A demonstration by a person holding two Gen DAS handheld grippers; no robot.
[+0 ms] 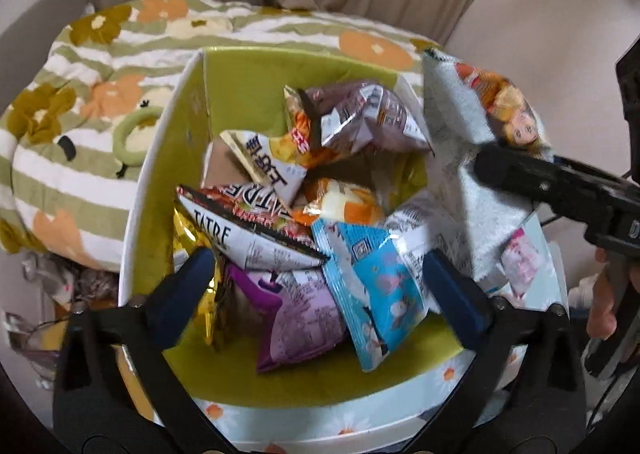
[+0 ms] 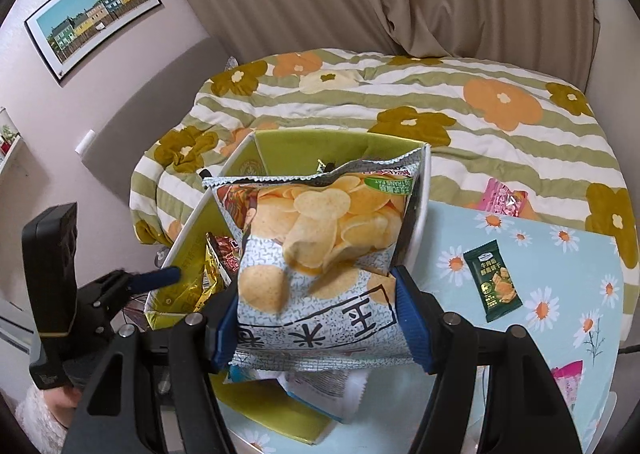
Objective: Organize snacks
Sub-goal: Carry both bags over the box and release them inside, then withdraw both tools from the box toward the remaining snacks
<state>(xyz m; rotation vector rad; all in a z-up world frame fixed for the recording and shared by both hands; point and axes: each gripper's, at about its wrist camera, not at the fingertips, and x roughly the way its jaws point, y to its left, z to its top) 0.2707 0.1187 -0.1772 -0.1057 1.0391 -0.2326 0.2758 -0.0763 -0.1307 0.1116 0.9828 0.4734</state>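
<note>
A white box with a green lining (image 1: 160,158) holds several snack packets, among them a blue packet (image 1: 380,286), a purple packet (image 1: 296,314) and a black-and-white "TATRE" packet (image 1: 256,242). My left gripper (image 1: 320,290) hangs open over the box's near end, its pads pressing on nothing. My right gripper (image 2: 320,326) is shut on a large potato chip bag (image 2: 320,238), held over the box's right wall (image 2: 420,222). In the left wrist view that chip bag (image 1: 452,114) stands at the right with a black finger (image 1: 520,170) across it.
The box stands on a daisy-print table (image 2: 560,254) beside a flowered quilt (image 2: 440,102). A dark green packet (image 2: 492,286) and two pink packets (image 2: 504,198) (image 2: 568,374) lie on the table to the right. One blue finger (image 2: 160,277) of the left gripper shows at the left.
</note>
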